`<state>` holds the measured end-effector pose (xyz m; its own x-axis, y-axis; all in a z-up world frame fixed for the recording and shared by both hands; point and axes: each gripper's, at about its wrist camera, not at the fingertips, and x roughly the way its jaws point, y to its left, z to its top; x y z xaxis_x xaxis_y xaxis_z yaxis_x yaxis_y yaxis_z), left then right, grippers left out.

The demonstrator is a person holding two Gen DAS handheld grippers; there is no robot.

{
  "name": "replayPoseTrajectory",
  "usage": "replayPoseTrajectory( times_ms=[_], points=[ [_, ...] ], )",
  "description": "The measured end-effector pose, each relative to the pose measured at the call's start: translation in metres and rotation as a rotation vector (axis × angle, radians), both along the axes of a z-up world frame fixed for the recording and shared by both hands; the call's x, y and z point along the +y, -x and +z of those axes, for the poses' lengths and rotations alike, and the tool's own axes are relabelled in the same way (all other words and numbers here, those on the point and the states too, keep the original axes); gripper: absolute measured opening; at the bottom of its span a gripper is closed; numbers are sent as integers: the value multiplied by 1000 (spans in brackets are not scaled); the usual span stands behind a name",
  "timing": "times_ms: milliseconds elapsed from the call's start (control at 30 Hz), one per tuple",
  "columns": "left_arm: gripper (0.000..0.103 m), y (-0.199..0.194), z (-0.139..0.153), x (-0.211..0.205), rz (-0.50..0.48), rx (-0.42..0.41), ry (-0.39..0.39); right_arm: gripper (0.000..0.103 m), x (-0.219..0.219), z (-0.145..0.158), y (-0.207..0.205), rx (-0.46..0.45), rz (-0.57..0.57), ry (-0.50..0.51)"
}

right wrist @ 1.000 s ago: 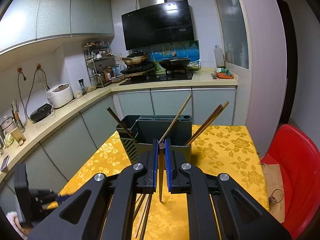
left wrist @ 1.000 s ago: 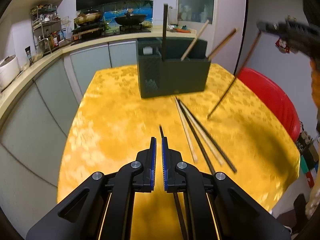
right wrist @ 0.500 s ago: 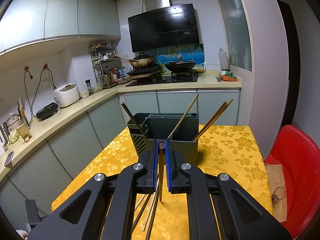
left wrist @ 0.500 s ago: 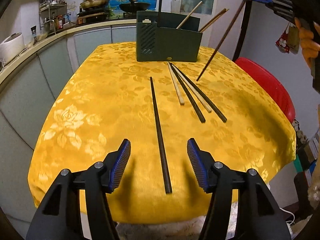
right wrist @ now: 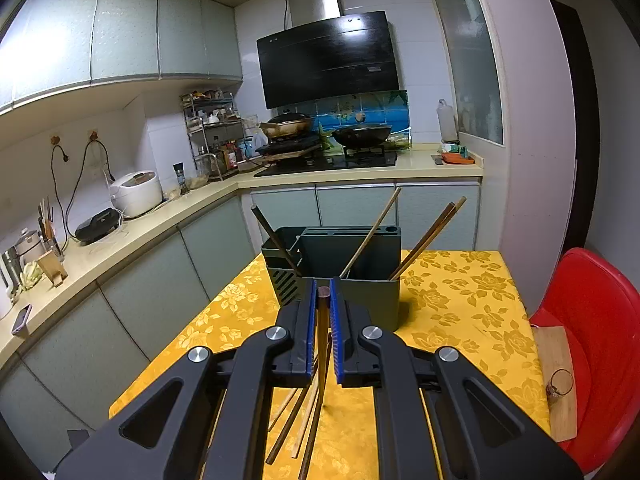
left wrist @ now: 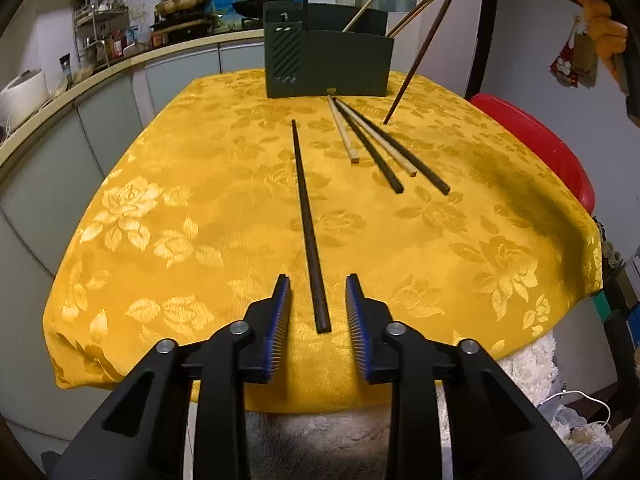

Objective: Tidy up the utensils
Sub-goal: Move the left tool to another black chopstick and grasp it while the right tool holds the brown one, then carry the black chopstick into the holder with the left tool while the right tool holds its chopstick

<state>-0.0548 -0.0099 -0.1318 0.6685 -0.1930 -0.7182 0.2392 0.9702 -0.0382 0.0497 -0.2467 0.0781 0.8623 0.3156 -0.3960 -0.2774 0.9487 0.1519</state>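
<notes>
A dark green utensil holder (left wrist: 328, 64) stands at the far end of the yellow tablecloth (left wrist: 200, 208) with several chopsticks leaning in it; it also shows in the right wrist view (right wrist: 344, 268). My left gripper (left wrist: 316, 292) is open, its fingers either side of the near end of a dark chopstick (left wrist: 306, 216) lying on the cloth. Several more chopsticks (left wrist: 380, 144) lie near the holder. My right gripper (right wrist: 323, 296) is shut on a brown chopstick (right wrist: 321, 344), held upright above the table; in the left wrist view this chopstick (left wrist: 424, 44) slants down to the right of the holder.
A red chair (right wrist: 596, 344) stands at the table's right side with a wooden board (right wrist: 558, 384) on it. Kitchen counter (right wrist: 120, 236) with a rice cooker (right wrist: 136, 194) runs along the left and back. The near table edge lies just under my left gripper.
My left gripper opened, let go of the dark chopstick onto the cloth and drew back to its near end. The right gripper rose and moved a little toward the holder with its chopstick.
</notes>
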Motion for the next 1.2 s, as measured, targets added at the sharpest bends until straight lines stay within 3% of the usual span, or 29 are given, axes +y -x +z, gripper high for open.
replayPoseTrajectory(
  times_ms=[300,433,733,933,1200],
  points=[
    [19,8,-3,-2,20,-49,-30,6,2,-3,-5,15,-5,-9],
    [9,10,-3,-5,14,-58,-37,6,3,-3,-7,15,-3,-12],
    [8,-4,2,-1,12,-27,-75,7,2,-2,-9,12,-12,-16],
    [8,-17,36,16,34,-83,-73,7,-4,-2,-11,6,-22,-25],
    [8,-33,102,17,12,-228,-63,6,-9,-2,-12,-1,-24,-34]
  ],
)
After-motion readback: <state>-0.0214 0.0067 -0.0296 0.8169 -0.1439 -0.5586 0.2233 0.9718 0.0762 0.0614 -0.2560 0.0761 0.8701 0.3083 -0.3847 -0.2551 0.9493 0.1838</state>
